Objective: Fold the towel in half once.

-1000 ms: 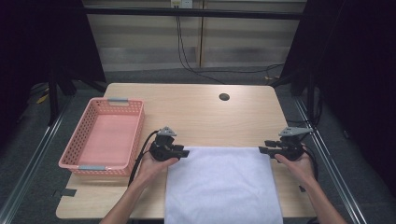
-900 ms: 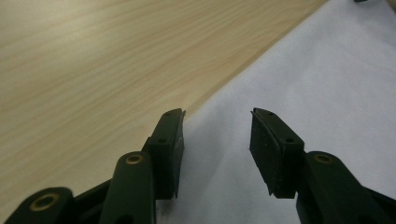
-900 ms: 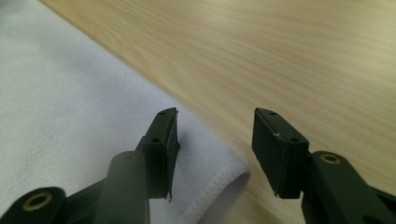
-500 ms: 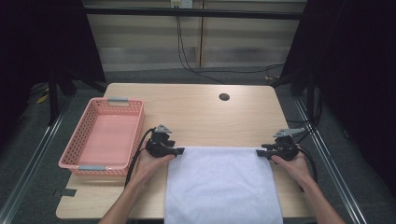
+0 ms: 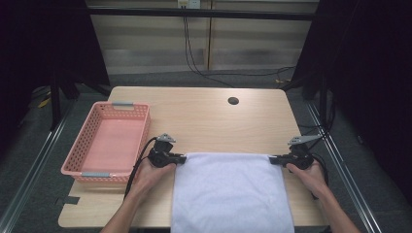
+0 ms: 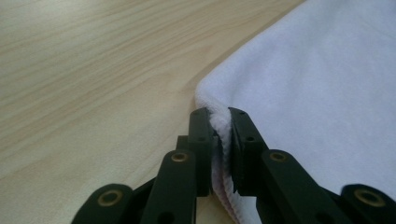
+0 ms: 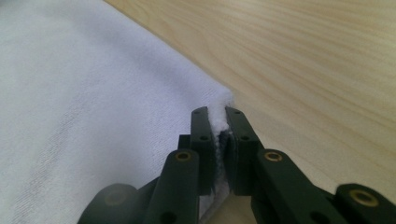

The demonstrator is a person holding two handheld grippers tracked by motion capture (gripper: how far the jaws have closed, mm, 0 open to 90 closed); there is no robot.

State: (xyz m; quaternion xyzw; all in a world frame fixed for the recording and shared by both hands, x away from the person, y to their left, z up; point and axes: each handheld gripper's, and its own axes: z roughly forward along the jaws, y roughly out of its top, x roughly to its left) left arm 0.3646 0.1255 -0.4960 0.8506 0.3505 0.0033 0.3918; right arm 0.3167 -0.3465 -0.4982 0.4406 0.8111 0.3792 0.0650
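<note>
A white towel [image 5: 231, 194] lies flat on the wooden table [image 5: 209, 116], hanging over the near edge. My left gripper [image 5: 180, 158] pinches the towel's far left corner [image 6: 212, 100]; its jaws have just closed on the hem, which shows squeezed between the pads. My right gripper [image 5: 273, 159] has likewise just closed on the far right corner [image 7: 220, 109]. In each gripper view the black jaws stand nearly together with white cloth between them. The towel's far edge runs straight between the two grippers.
A pink plastic basket [image 5: 87, 141] stands empty at the table's left side. A round cable hole [image 5: 233, 101] sits near the far edge. Bare wood lies beyond the towel. Metal rails and dark curtains flank the table.
Both grippers slid a little outward along the towel's far edge to its corners. The far edge now looks drawn straight between them.
</note>
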